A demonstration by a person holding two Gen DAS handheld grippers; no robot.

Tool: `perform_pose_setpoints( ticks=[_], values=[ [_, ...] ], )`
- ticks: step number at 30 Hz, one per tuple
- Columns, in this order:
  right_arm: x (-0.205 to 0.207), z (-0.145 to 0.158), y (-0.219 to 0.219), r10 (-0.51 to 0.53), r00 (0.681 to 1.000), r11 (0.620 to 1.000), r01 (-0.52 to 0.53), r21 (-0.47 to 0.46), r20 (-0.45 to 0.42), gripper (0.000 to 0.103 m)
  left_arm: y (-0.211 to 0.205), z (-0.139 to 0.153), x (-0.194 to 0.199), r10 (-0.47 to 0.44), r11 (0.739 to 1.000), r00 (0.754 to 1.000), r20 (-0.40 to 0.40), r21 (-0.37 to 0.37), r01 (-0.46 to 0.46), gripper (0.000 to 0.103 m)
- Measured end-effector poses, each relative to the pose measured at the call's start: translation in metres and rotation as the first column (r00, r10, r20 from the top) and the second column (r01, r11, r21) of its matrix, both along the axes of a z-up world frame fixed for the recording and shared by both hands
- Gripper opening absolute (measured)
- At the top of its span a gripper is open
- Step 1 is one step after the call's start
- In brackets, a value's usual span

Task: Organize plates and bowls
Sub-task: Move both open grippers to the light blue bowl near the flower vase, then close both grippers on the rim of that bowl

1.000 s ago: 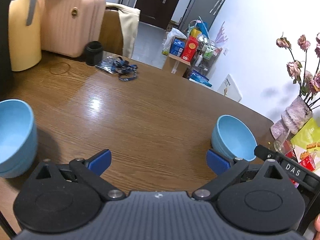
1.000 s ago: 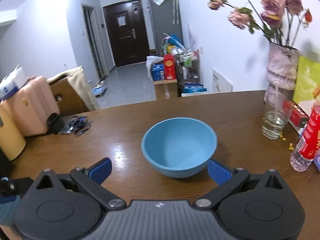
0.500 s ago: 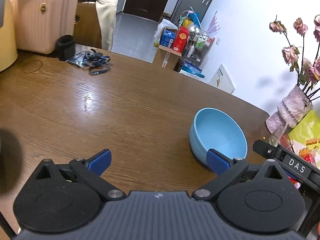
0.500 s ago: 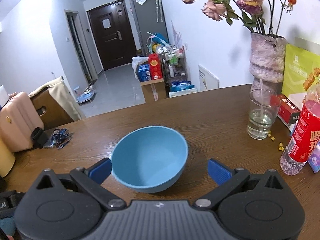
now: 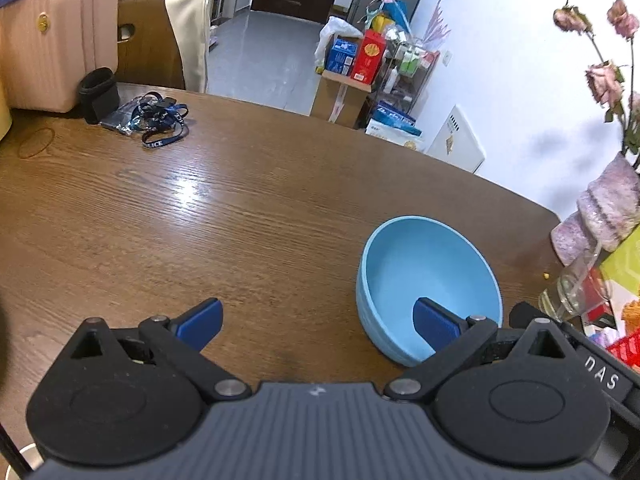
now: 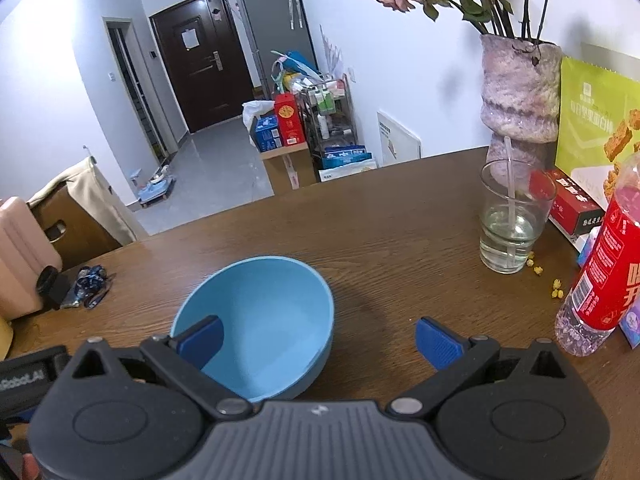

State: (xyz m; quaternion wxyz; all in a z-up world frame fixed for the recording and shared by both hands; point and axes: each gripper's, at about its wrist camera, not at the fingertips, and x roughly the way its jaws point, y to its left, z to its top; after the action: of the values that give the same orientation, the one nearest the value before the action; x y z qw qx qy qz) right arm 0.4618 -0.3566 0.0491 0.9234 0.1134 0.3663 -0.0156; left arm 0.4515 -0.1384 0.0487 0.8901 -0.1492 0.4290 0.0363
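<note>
One light blue bowl (image 5: 424,268) stands upright on the brown wooden table (image 5: 224,216). My left gripper (image 5: 318,324) is open, and its right fingertip (image 5: 434,326) shows in front of the bowl's near wall and hollow, while its left one hangs over bare wood. In the right wrist view the same bowl (image 6: 268,312) sits low and left. My right gripper (image 6: 319,340) is open too, its left fingertip (image 6: 202,340) over the bowl's hollow and the bowl's right rim between the fingers. Whether either finger touches the bowl is unclear.
A glass of water (image 6: 514,224), a vase of dried roses (image 6: 520,96), a red-labelled bottle (image 6: 604,264) and snack boxes crowd the table's right side. A blue lanyard (image 5: 160,120) and a black cup (image 5: 98,94) lie far left, by a pink suitcase (image 5: 56,36).
My left gripper swung right and closer to the bowl; the blue bowls at its left left the view. In the right view the bowl slid left and nearer, under the left finger.
</note>
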Motion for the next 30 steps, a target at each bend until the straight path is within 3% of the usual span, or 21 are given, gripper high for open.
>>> perform_pose_setpoints(
  ticks=[12,24,30],
  values=[
    [0.038,-0.033,-0.008,-0.002,0.994,1.0,0.004,0.017,-0.108,0.102,-0.021,-0.023,0.035,0.001,0.999,0.999,-0.035,0.05,0.001,0.103],
    [0.059,-0.053,-0.009,-0.013,0.988,1.0,0.012,-0.011,-0.153,0.096,-0.033,-0.042,0.057,0.025,0.996,0.999,-0.047,0.089,-0.021,0.103],
    [0.067,-0.061,-0.005,0.0,0.986,1.0,-0.004,-0.024,-0.169,0.085,-0.036,-0.049,0.064,0.022,0.995,0.998,-0.063,0.099,-0.016,0.091]
  ],
)
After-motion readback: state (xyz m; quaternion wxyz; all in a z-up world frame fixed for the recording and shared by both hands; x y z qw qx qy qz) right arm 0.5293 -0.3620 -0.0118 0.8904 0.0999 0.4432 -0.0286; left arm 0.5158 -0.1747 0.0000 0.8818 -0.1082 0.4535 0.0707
